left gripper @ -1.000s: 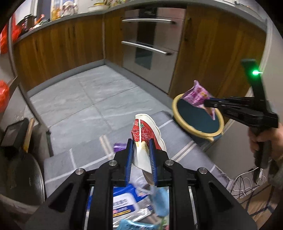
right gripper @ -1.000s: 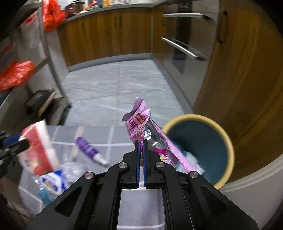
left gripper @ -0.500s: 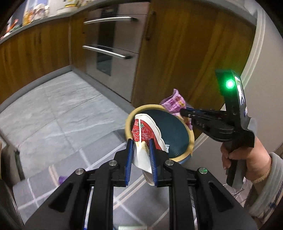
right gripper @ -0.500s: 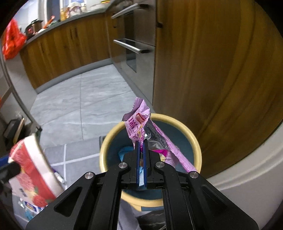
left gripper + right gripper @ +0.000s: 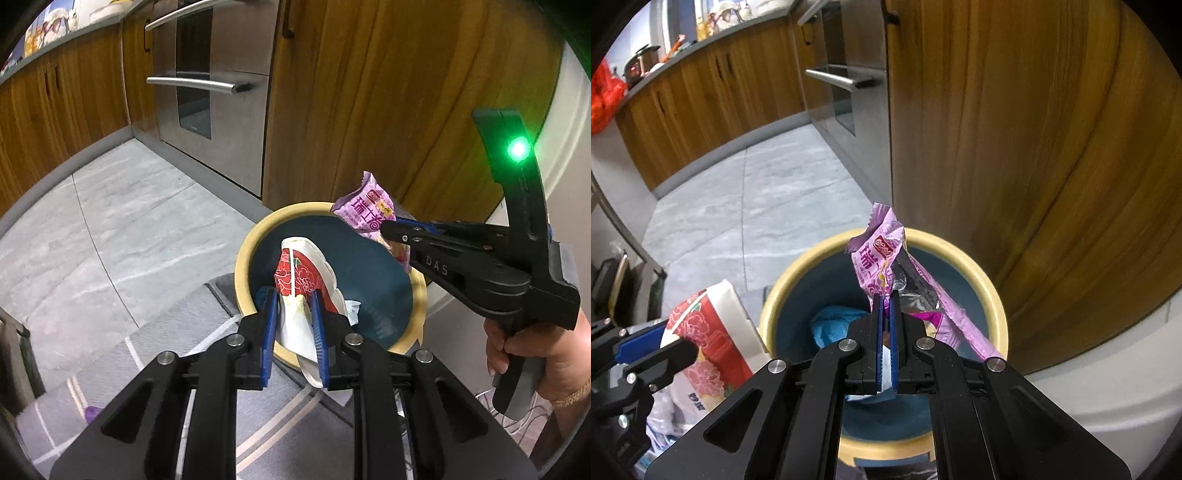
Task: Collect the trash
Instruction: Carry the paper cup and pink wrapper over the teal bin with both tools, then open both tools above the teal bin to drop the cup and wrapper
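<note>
While both hover over the yellow-rimmed bin, the left claw clamps a red-and-white packet and the right claw pinches a purple wrapper beside wooden cabinets.

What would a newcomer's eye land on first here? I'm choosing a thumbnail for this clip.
First, the round yellow-rimmed, dark teal bin on the floor beside the wooden cabinet. Over it, the right gripper pinches a crinkled purple foil snack wrapper, while the left gripper clamps a red-and-white flower-printed packet at the bin's near rim. The green light on the right gripper's body also stands out.
</note>
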Demonstrator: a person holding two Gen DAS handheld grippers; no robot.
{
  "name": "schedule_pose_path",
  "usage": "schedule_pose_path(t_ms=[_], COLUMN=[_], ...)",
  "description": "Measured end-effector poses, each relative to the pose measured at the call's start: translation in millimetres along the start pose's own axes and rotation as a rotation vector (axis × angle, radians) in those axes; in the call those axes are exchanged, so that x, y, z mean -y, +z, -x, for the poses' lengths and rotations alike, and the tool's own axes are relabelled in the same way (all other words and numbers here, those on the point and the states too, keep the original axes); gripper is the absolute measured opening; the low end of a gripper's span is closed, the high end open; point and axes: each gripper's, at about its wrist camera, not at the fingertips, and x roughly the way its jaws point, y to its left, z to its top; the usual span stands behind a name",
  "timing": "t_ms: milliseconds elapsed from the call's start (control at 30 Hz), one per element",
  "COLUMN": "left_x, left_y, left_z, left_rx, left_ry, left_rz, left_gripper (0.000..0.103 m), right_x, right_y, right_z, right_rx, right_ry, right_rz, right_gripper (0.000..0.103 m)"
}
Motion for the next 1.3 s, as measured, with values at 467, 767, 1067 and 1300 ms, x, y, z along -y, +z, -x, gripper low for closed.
schedule_pose_path(t_ms=[467,767,1067,1300], left_x=[0.6,-8.1,-3.5,-6.1], left_y=[10.2,19.7,17.6,19.0], left_z=[-42.6,-48.0,-48.4,-43.6], left_rx=[-0.030,-0.024,-0.022,-0.019], left_ry=[0.028,0.034,0.029,0.040], left_rz=[-0.077,-0.052,-0.070,-0.073], left_gripper=[0.018,0.019,0.019,0.020], right_x=[9.3,9.6,14.0,15.8], right_y=[-1.8,-1.2,-3.0,-3.5], right_z=[-23.8,-26.5,-24.4,-23.8], right_rx=[-0.046,-0.035,-0.035,-0.031], right_ry=[-0.004,-0.007,-0.023,-0.027], right_rz=[-0.029,-0.035,-0.040,-0.045], right_gripper=[0.004,0.004,0.009,0.019])
